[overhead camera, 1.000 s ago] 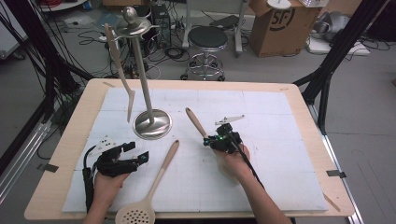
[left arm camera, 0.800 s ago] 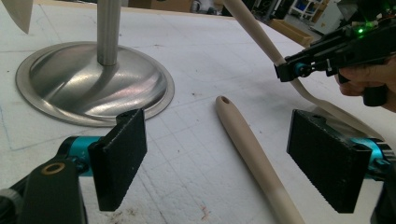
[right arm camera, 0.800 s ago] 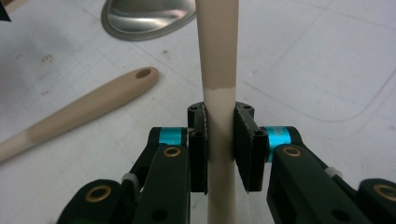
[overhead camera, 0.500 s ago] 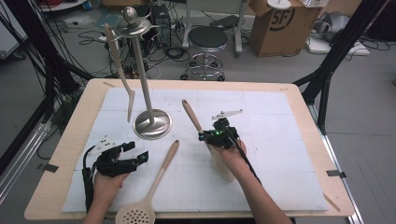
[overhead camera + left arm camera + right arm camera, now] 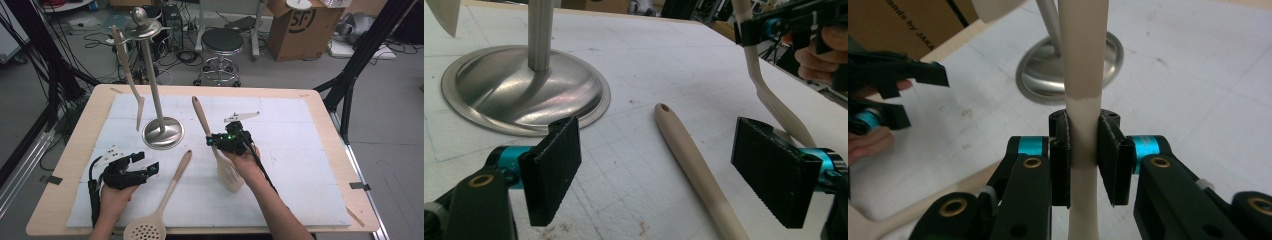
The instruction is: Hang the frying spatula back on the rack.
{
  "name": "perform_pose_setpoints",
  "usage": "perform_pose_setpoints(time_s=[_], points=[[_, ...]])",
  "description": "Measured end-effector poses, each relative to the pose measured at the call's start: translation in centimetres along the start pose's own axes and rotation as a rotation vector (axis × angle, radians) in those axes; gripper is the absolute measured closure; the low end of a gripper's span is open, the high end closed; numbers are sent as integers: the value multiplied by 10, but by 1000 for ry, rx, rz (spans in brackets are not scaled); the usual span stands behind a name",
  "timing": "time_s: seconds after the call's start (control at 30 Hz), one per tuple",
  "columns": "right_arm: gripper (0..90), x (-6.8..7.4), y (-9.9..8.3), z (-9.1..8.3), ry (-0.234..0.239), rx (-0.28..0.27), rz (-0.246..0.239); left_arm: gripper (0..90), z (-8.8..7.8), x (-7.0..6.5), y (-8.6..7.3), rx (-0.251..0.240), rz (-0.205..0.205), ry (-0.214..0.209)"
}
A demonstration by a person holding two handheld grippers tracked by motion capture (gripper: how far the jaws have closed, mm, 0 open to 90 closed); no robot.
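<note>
Pale wooden counter (image 5: 320,102) under a white gridded mat (image 5: 300,165), largest of all. Next, polished steel utensil stand with round domed base (image 5: 163,132) near the mat's left-middle, a beige long-handled utensil (image 5: 127,75) hanging from its top ring. Flat on the mat between the hands, a beige perforated skimmer spoon with long handle (image 5: 162,200), handle end pointing toward the stand, bowl at the near edge; same handle lying between the left tool's jaws in the left gripper view, touched by neither pad. Beige slotted spatula with wooden-coloured handle (image 5: 215,142) lifted clear of the mat right of the stand, tilted, handle up and away, blade low near the wrist. Right tool (image 5: 227,141) clamped on the spatula's neck, pads pressing both sides in the right gripper view. Left tool (image 5: 134,170) low over the mat beside the base, jaws wide apart, gripping nothing.
</note>
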State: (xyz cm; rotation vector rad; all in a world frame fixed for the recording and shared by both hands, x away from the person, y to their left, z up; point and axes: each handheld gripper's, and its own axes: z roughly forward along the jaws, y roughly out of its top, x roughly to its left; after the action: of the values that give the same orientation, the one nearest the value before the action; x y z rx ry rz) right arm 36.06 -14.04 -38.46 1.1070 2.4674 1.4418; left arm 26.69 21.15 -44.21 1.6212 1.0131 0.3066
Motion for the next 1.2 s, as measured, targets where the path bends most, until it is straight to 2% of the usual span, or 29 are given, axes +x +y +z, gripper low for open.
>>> perform_pose_setpoints(time_s=[0.3, 0.7, 0.93, 1.1, 1.2], points=[[772, 13, 19, -3, 21, -42, -32, 206, -1, 0, 0, -6, 1, 0], [772, 12, 19, -2, 23, -49, -20, 206, -1, 0, 0, -5, 0, 0], [773, 14, 21, -6, 29, -102, -28, 206, -1, 0, 0, -5, -1, 1], [775, 17, 25, -6, 13, -78, -33, 206, -1, 0, 0, -5, -1, 1], [775, 20, 30, -7, 17, -93, -33, 206, -1, 0, 0, -6, -1, -1]])
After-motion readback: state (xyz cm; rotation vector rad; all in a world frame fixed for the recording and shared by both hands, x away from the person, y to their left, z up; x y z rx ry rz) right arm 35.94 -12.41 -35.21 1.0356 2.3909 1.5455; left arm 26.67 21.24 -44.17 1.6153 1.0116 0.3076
